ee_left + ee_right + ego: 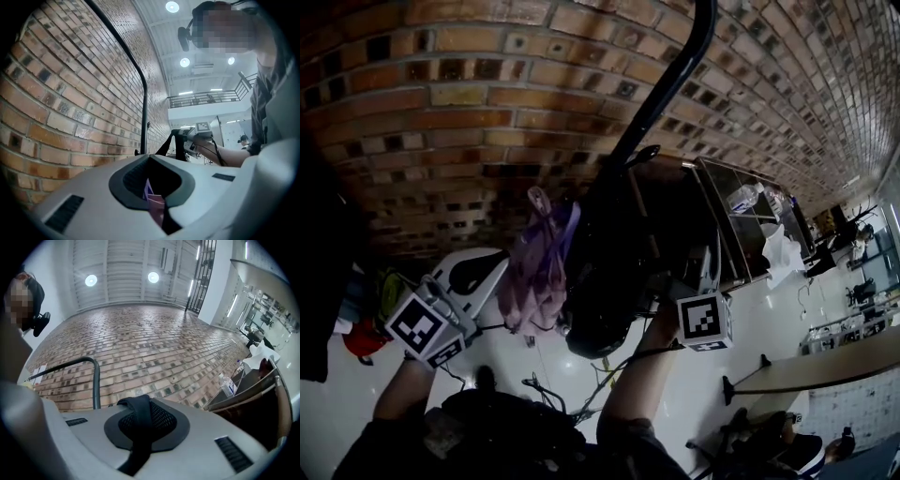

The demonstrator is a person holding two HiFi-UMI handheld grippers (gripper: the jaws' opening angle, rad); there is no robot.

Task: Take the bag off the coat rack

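A black coat rack pole (675, 84) runs down the brick wall (469, 94). Below it hangs a large black bag (600, 281), and beside that on the left a purple-pink bag (539, 262). My left gripper (506, 281) is shut on the purple-pink bag's fabric (155, 204). My right gripper (670, 298) is shut on the black bag's strap (138, 420), which also shows as two dark bands in the left gripper view (174, 143). I cannot tell whether either bag still hangs on a hook.
A dark metal shelf unit (731, 216) with a water bottle (748, 197) stands right of the rack. A long table (825, 370) lies at the lower right. Something red (364, 339) sits at the far left, and cables (544, 389) trail over the white floor.
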